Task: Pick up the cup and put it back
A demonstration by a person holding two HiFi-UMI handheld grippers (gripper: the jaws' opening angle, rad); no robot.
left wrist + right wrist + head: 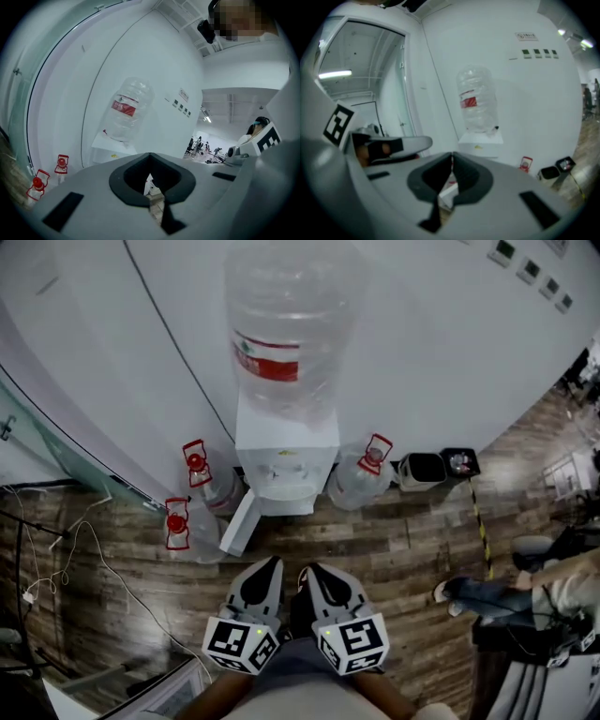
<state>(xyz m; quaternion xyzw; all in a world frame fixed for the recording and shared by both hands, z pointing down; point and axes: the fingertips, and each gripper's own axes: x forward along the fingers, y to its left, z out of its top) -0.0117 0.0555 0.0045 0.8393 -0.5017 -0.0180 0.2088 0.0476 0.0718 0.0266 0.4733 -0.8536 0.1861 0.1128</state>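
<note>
I cannot make out a cup in any view. A white water dispenser [286, 442] with a big clear bottle [286, 324] on top stands against the wall ahead. The recess under its taps [281, 486] is pale, and what is in it cannot be told. My left gripper [275, 565] and right gripper [306, 571] are held side by side low in the head view, pointing at the dispenser and well short of it. The left gripper [150, 155] is shut with nothing between its tips. The right gripper [452, 155] is likewise shut and holds nothing.
Three spare water bottles with red handles [195, 465] [176, 521] [370, 465] sit on the wood floor beside the dispenser, whose lower door [239, 521] hangs open. Two black bins [422, 468] stand at the right. A seated person's legs [478, 596] are at the far right, and cables [56, 568] run at the left.
</note>
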